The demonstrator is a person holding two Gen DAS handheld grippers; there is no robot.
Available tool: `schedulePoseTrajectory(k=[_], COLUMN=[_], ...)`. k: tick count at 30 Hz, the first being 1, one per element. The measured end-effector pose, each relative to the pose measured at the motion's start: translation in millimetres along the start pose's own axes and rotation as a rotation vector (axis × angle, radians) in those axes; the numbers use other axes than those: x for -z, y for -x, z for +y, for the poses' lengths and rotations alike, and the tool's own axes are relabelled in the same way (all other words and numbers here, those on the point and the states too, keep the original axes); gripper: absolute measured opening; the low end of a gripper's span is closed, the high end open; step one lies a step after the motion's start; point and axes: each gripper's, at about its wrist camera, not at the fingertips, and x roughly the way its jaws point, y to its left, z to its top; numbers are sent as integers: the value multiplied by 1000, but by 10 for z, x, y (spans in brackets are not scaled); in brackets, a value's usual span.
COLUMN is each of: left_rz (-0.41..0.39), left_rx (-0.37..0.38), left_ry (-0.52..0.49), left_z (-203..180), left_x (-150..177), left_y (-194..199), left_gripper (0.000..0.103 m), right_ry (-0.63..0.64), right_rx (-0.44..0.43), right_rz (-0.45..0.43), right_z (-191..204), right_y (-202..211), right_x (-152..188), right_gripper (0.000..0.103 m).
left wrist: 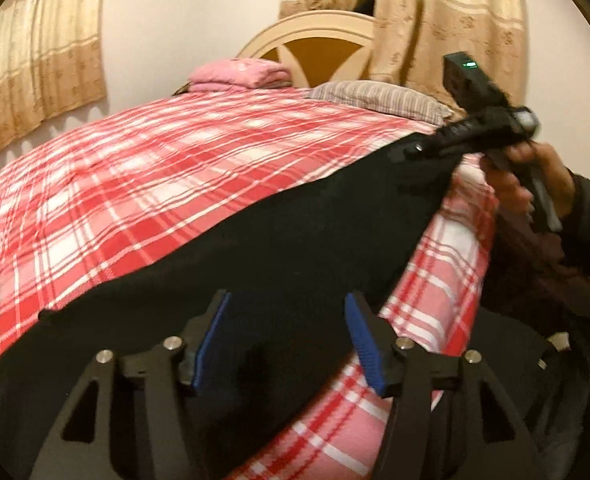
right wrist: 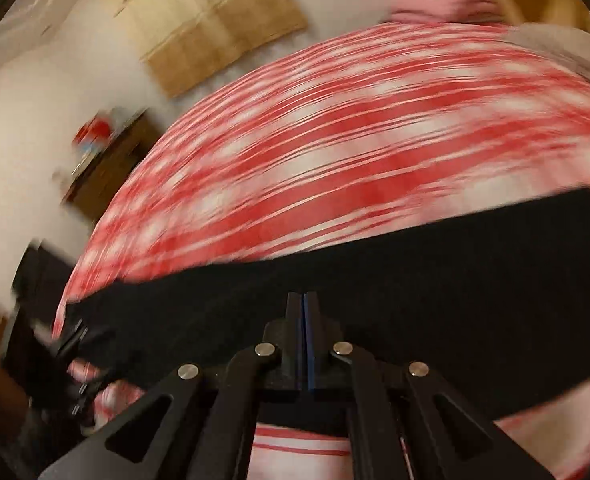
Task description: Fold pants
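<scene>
**Pants stretched across bed between two grippers**

Pants (left wrist: pixel 255 240), black, are spread over the near part of a bed (left wrist: pixel 135 168) covered in a red-and-white check sheet. In the left wrist view the cloth runs as a dark band from the lower left up to the right, where one end is pinched by the right gripper (left wrist: pixel 435 146). That gripper is carried by a hand (left wrist: pixel 511 176) in a dark sleeve, beside the edge of the bed.

The left gripper (left wrist: pixel 287 340) is seen with its jaws partly apart; the blue pads (left wrist: pixel 211 344) stand clear on either side, with black cloth lying beneath and between them but not pressed.

In the right wrist view, heavily blurred, the right gripper (right wrist: pixel 303 340) is shown with its jaws closed together, the pants (right wrist: pixel 455 300) drawn taut across the frame just in front of the tips. Whether cloth is nipped there cannot be told from this view alone.

At the head of the bed a striped pillow (left wrist: pixel 375 98) and a folded pink blanket (left wrist: pixel 239 72) are set before a headboard (left wrist: pixel 315 36). Beige curtains (left wrist: pixel 447 16) hang behind.
</scene>
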Motion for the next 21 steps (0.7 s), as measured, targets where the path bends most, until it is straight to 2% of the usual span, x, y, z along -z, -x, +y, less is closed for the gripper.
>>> schedulePoseTrajectory(k=[2, 5, 6, 8, 9, 11, 17, 18, 21], left_rz=[18, 52, 61, 64, 67, 64, 48, 45, 36], left_rx=[-23, -79, -99, -114, -123, -135, -151, -156, -173], left_ry=[31, 82, 98, 138, 162, 193, 223, 227, 241], left_z=[72, 198, 233, 312, 362, 432, 531, 548, 600], left_x=[41, 100, 119, 142, 156, 176, 224, 234, 261], left_y=[-78, -136, -146, -129, -114, -87, 26, 52, 111], left_gripper=[60, 60, 61, 62, 66, 72, 72, 73, 76], right_ry=[85, 140, 212, 230, 250, 268, 319, 346, 384], right_rx=[-55, -69, -41, -23, -9, 2, 27, 52, 43], right_rz=[49, 86, 135, 149, 171, 165, 221, 192, 149], right_z=[334, 519, 676, 701, 732, 769, 821, 918, 1076], right_y=[-231, -383, -560, -616, -687, -711, -650, -592, -553], right_x=[97, 203, 330, 373, 444, 521, 557, 517, 511], right_gripper=[2, 3, 3, 4, 4, 4, 5, 5, 5])
